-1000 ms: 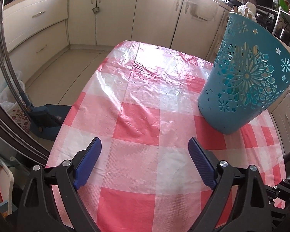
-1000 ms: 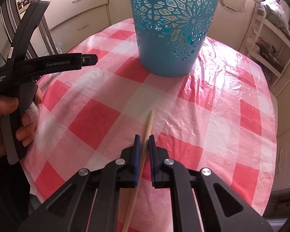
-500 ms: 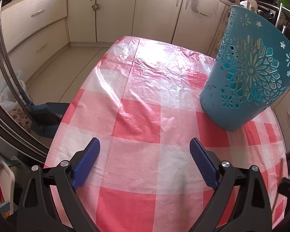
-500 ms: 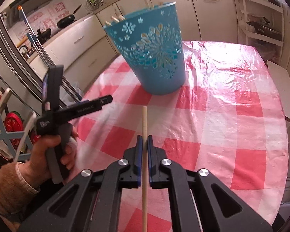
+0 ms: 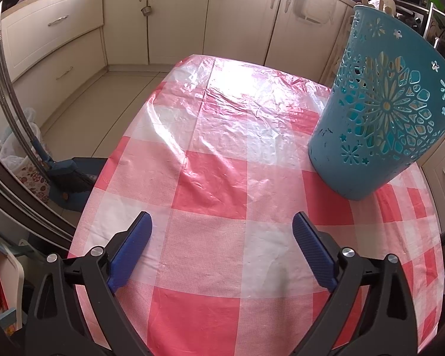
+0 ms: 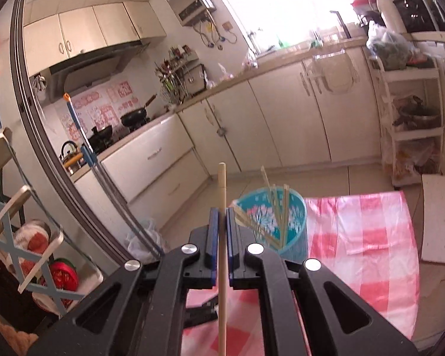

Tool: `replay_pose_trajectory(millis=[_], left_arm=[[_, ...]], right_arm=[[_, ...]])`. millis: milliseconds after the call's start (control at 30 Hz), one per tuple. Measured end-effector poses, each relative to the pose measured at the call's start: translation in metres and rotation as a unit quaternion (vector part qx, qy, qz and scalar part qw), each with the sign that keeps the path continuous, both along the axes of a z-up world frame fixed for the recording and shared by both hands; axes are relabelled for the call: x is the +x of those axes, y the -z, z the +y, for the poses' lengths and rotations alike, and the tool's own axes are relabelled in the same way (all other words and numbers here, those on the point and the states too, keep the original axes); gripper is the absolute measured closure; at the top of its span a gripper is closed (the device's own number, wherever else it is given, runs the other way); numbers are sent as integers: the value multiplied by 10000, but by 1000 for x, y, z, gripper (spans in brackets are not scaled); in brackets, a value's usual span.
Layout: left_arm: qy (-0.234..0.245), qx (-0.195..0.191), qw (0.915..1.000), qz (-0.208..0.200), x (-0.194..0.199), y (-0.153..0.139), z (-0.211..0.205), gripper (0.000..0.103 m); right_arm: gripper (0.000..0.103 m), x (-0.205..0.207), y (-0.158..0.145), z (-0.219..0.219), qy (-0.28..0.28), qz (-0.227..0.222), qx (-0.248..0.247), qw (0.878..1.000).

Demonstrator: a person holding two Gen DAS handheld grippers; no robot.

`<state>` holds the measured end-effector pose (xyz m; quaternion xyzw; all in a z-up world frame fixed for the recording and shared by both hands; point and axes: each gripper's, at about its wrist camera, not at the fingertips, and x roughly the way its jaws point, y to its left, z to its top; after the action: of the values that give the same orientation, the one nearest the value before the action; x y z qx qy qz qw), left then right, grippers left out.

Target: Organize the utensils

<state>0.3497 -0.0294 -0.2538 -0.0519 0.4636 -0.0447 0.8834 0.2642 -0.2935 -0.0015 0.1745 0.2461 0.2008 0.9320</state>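
My right gripper (image 6: 221, 211) is shut on a wooden chopstick (image 6: 222, 195) and holds it high, pointing up and forward. The teal cut-out basket (image 6: 293, 222) stands below and just right of it, with several chopsticks (image 6: 277, 207) inside. In the left wrist view the basket (image 5: 379, 124) stands at the right side of the red-and-white checked tablecloth (image 5: 210, 178). My left gripper (image 5: 221, 231) is open and empty, low over the near part of the table, left of the basket.
Cream kitchen cabinets (image 5: 175, 14) line the far walls. A blue broom and dustpan (image 5: 65, 175) lie on the floor left of the table. A white shelf rack (image 6: 412, 124) stands at the right, and a white board (image 6: 439, 216) lies beside the table.
My right gripper has lifted the chopstick off the table and risen well above the basket, so I look down into it. My left gripper has barely moved.
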Motion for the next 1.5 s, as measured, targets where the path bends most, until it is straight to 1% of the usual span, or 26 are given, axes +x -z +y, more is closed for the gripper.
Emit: replay_pose_trajectory(millis=[100,167,233,300,367,433,500,633,700,767,833,900,933,1000,1033,1067,1100,1133,1167,1200,1233,1300,1400,1500], left_arm=[[-1,-10,10000,-2,0,0,0,11],[1,-6,10000,0,0,1,0,11],[-1,-14,10000,-2,0,1,0,11],[-2,-37,10000,-7,0,1,1,11],[-1,-63,10000,-13,-1,1,1,11],[2,-88,10000,-18,-1,1,2,11],[11,-104,9999,-25,-1,1,2,11],[36,-84,10000,-34,-2,1,0,10],[37,-57,10000,-21,-2,1,0,9],[47,-29,10000,-9,-1,1,-1,9],[71,19,10000,-5,-2,-2,0,9],[26,116,9999,-2,-7,-8,3,9],[-10,109,9999,-33,-12,-14,6,9],[-72,42,9998,-170,-24,-31,11,9],[-78,29,9997,-243,-31,-41,14,9],[-63,25,9994,-331,-38,-53,15,9],[-44,36,9992,-404,-45,-64,17,8],[-42,59,9989,-465,-51,-74,18,8],[-43,82,9986,-516,-57,-84,18,8],[-19,67,9985,-548,-64,-95,19,8],[-2,64,9984,-553,-70,-106,19,8],[50,73,9982,-587,-85,-126,17,8],[182,118,9971,-736,-111,-158,14,8],[399,76,9952,-894,-138,-187,10,8]], right_arm=[[97,25,-22,7,455,-502,-114,9976],[97,41,-26,12,797,-729,-175,9940],[97,55,-24,18,1159,-929,-339,9883],[97,69,-14,24,1406,-1029,-552,9832],[97,81,1,28,1597,-955,-780,9794],[97,88,17,29,1652,-773,-921,9789],[97,87,31,29,1639,-620,-990,9795],[97,78,50,29,1496,-449,-1210,9803],[97,74,57,31,1446,-425,-1323,9797],[97,70,62,29,1389,-289,-1316,9811],[96,62,62,28,1349,-234,-1290,9822],[92,47,59,27,1287,-240,-1254,9834],[85,38,57,26,1229,-223,-1233,9845],[65,16,54,22,1160,-147,-1189,9860],[60,7,53,21,1145,-102,-1170,9865],[52,-4,51,21,1132,-31,-1164,9867],[43,-16,50,19,1134,77,-1172,9866],[38,-26,49,19,1154,182,-1178,9861],[29,-36,47,18,1193,291,-1176,9854],[23,-47,45,16,1239,416,-1170,9845],[21,-56,43,16,1266,513,-1172,9837],[11,-74,38,15,1328,654,-1194,9817],[8,-98,26,15,1377,797,-1197,9800],[7,-117,12,19,1377,917,-1250,9783]])
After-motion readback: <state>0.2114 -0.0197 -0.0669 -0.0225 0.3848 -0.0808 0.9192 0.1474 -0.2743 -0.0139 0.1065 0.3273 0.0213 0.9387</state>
